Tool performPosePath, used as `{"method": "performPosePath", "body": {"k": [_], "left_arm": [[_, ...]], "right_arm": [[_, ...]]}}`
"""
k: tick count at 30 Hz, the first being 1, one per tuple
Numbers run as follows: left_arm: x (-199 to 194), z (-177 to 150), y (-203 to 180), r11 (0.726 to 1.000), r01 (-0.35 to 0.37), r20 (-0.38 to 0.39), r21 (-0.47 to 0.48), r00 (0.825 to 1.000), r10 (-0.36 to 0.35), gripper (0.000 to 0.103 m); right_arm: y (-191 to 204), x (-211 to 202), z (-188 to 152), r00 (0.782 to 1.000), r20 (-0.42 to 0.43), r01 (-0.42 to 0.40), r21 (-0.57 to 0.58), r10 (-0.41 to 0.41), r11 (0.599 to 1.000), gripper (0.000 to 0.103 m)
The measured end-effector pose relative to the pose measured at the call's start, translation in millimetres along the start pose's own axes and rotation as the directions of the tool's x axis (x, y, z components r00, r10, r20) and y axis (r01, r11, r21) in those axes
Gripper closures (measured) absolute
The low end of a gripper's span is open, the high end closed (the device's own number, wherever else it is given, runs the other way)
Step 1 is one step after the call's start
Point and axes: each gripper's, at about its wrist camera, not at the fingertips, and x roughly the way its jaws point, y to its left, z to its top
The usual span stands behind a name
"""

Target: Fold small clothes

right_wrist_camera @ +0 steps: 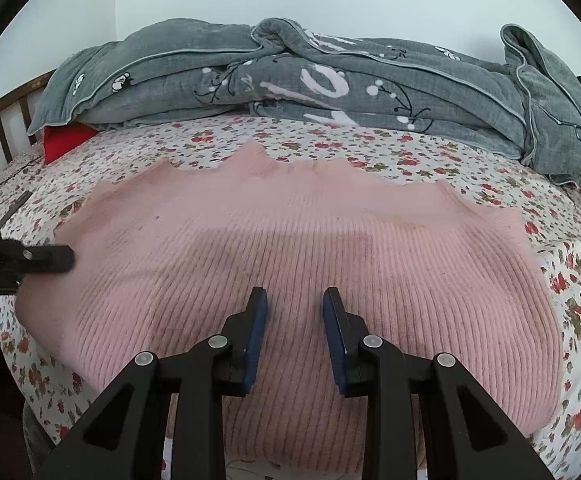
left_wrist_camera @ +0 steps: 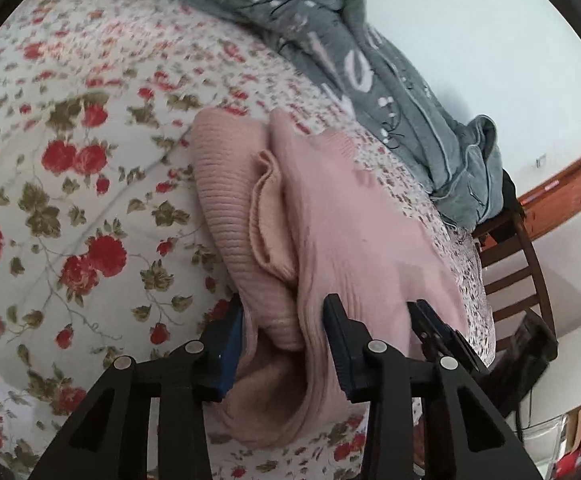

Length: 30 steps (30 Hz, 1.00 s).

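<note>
My left gripper (left_wrist_camera: 284, 344) has its jaws partway closed around a bunched fold of the pink ribbed knit sweater (left_wrist_camera: 314, 232), low in the middle of the left wrist view. The fabric fills the gap and the blue pads look to be touching it on both sides, so I'd call that a grip, though I can't tell how firm.

The right gripper (right_wrist_camera: 294, 336) has its jaws a moderate way apart with nothing pinched. They sit over the flat part of the sweater (right_wrist_camera: 290, 264) at the bottom centre of its view, and I can't tell if the tips touch the knit.

The sweater is spread across the floral bed sheet (right_wrist_camera: 410, 152), taking up most of the middle of the right view. The left gripper pokes in at its left edge there.

Handling-wise I reckon it's light, floppy and stretchy. The ribbing should give the pads decent friction, but it'll sag and drag rather than hold a line. I'd grab at edges or corners, pinching both layers, not the middle.

The crumpled grey quilt (right_wrist_camera: 330, 80) lies along the top of that frame, well clear.
</note>
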Motion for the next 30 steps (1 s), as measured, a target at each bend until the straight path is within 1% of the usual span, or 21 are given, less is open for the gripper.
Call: {"method": "performPosePath", "body": {"k": [1,3,6,8,9,10,11,12,14,15,18,19,20,21,22,25,26,27,28,30], "left_arm": [[3.1,1.7,2.6,1.0,0.003,0.003,-0.009,1.0,-0.003,0.055],[7.9,4.7,7.4,0.999,0.025,0.006,-0.033,1.0,-0.025,0.053],[13.4,10.6,15.6,0.993,0.057,-0.007,-0.107,0.998,-0.058,0.051],[8.4,9.1,12.5,0.994,0.042,-0.003,-0.105,0.999,-0.042,0.06],[2.3,7.1,9.6,0.995,0.046,0.009,-0.088,0.999,-0.045,0.073],[-4.7,5.0,5.4,0.995,0.075,0.021,-0.065,0.997,-0.073,0.075],[-11.1,3.8,0.8,0.996,0.081,0.034,-0.04,0.996,-0.08,0.075],[-12.2,4.2,-1.1,0.997,0.071,0.04,-0.025,0.997,-0.07,0.075],[-5.3,6.4,-0.3,0.999,0.044,0.025,-0.021,0.999,-0.044,0.074],[0.2,7.7,3.2,0.999,0.029,0.01,-0.044,1.0,-0.029,0.073],[14.0,11.6,11.1,0.992,0.06,-0.012,-0.111,0.998,-0.061,0.065],[15.9,11.9,11.6,0.991,0.062,-0.012,-0.123,0.998,-0.064,0.065],[15.7,12.5,10.4,0.99,0.056,-0.011,-0.13,0.998,-0.057,0.065],[13.4,13.1,7.0,0.991,0.041,-0.006,-0.128,0.999,-0.043,0.069],[11.0,13.1,2.8,0.993,0.034,-0.004,-0.117,0.999,-0.034,0.076],[-4.7,14.7,-16.7,0.998,0.014,0.031,-0.068,0.999,-0.012,0.079],[-10.2,15.8,-24.0,0.998,0.014,0.037,-0.054,0.999,-0.012,0.079],[-14.2,17.4,-31.3,0.999,0.012,0.039,-0.043,0.999,-0.011,0.079],[-16.5,19.6,-37.5,0.999,0.01,0.039,-0.035,0.999,-0.008,0.079],[-18.2,23.5,-52.9,1.0,-0.003,0.037,-0.021,0.999,0.004,0.08]], "right_arm": [[-0.3,-0.2,0.7,1.0,-0.001,-0.001,0.0,0.001,1.0,0.074],[-1.0,-0.6,1.3,1.0,-0.004,-0.008,0.001,0.008,1.0,0.074],[-1.6,0.3,2.2,1.0,-0.006,-0.011,0.002,0.011,1.0,0.074],[-1.4,-0.1,2.3,1.0,-0.006,-0.007,-0.002,0.007,1.0,0.074],[-1.7,-0.7,2.6,1.0,-0.006,-0.005,-0.001,0.005,1.0,0.074],[-2.0,-1.7,2.7,1.0,-0.004,-0.003,0.003,0.003,1.0,0.074],[-2.2,-3.9,2.1,1.0,0.004,0.0,0.01,0.0,1.0,0.074],[-1.5,-4.9,0.9,1.0,0.009,0.003,0.015,-0.003,1.0,0.074],[2.1,-3.6,-1.6,1.0,0.018,0.019,0.005,-0.019,1.0,0.074],[4.9,-2.1,-2.9,0.999,0.029,0.032,-0.004,-0.031,0.999,0.074],[8.2,2.4,-5.9,0.998,0.049,0.042,-0.02,-0.041,0.999,0.074],[7.2,3.3,-6.3,0.998,0.051,0.036,-0.02,-0.035,0.999,0.074],[5.6,3.4,-5.6,0.999,0.047,0.025,-0.017,-0.024,1.0,0.073],[4.0,3.2,-4.4,0.999,0.038,0.014,-0.013,-0.013,1.0,0.074],[1.4,2.6,-1.9,1.0,0.022,-0.003,-0.01,0.004,1.0,0.074],[-11.6,-7.5,5.1,0.997,-0.008,-0.075,0.019,0.076,0.997,0.074],[-17.7,-15.0,6.2,0.995,-0.002,-0.099,0.042,0.099,0.994,0.074],[-26.1,-25.1,6.7,0.993,0.022,-0.114,0.072,0.113,0.991,0.074],[-35.4,-37.0,5.7,0.992,0.058,-0.117,0.096,0.112,0.988,0.074],[-54.1,-58.0,3.9,0.99,0.104,-0.105,0.118,0.093,0.987,0.074]]}}
